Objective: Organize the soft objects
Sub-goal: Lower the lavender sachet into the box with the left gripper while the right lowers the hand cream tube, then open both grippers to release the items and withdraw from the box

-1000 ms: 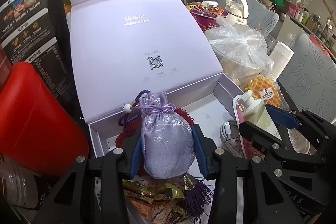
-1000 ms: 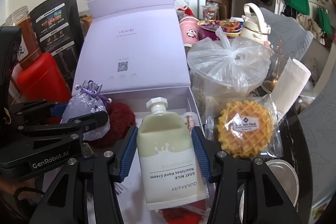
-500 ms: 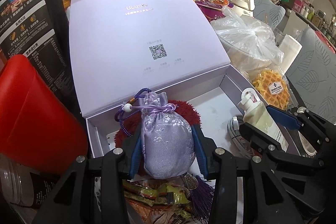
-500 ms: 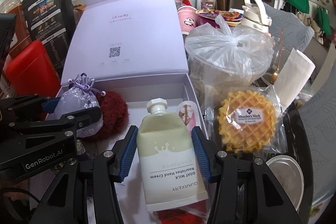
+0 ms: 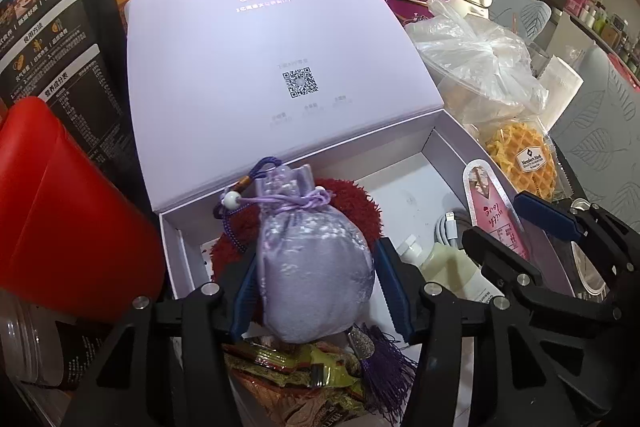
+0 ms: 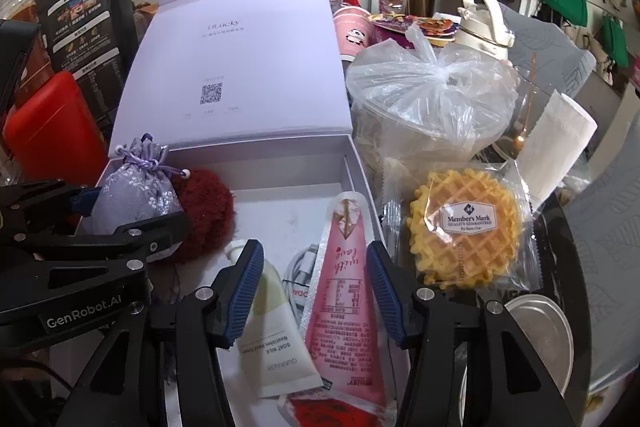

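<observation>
We have both grippers over the open lilac box (image 5: 448, 147), since this box collects the soft things. The left gripper (image 5: 316, 291) has the purple pouch (image 5: 312, 267) between its jaws, which have just been opening; the right pad stands clear of the cloth, so we judge the pouch is released and rests near the left wall of the box, partly on the red fluffy thing (image 5: 352, 195) behind it. The right gripper (image 6: 316, 291) is open too, its jaws having just widened; the hand cream tube (image 6: 276, 343) lies loose on the box floor near the front edge, beside a pink sachet (image 6: 344, 291) and a white cable (image 6: 300, 263). The pouch is plump silky fabric, tied by a cord with a white bead, a tassel below.
</observation>
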### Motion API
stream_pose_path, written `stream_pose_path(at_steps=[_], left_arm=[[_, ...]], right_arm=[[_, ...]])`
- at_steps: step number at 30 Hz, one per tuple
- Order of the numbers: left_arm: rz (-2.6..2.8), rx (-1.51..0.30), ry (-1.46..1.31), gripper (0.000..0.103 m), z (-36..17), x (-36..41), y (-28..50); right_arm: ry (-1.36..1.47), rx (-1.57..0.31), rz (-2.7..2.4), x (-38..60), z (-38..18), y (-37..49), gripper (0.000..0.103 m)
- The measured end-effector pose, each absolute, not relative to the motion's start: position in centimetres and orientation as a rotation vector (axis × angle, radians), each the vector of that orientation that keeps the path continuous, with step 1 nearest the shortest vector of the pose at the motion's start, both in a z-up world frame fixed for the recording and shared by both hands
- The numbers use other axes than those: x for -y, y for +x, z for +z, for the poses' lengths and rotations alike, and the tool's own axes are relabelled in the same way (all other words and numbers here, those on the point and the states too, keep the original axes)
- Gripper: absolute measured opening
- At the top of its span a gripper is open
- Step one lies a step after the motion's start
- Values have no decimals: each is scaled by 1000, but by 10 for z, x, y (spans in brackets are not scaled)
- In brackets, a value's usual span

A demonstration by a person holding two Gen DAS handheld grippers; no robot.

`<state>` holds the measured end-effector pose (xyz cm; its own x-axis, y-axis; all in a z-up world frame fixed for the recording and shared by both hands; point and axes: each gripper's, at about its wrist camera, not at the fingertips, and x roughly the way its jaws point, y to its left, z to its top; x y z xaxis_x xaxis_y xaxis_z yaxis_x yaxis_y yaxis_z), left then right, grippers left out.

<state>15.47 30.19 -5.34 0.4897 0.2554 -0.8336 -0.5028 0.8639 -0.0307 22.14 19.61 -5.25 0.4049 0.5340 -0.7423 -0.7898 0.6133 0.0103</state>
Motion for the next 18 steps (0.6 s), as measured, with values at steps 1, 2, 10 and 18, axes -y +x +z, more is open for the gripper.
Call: stream_pose_path(at_steps=[1, 2, 10, 18], left_arm=[[465, -957, -292, 54, -53, -302, 155], [462, -955, -295, 54, -52, -302, 156], [462, -904, -281, 72, -36, -296, 148], [483, -822, -273, 77, -10, -291, 131]], right_arm=[[-370, -778, 859, -195, -51, 221, 55], [-369, -775, 859, -195, -50, 221, 55], [-362, -766, 858, -188, -43, 217, 56], [-335, -737, 856, -177, -24, 211, 58]])
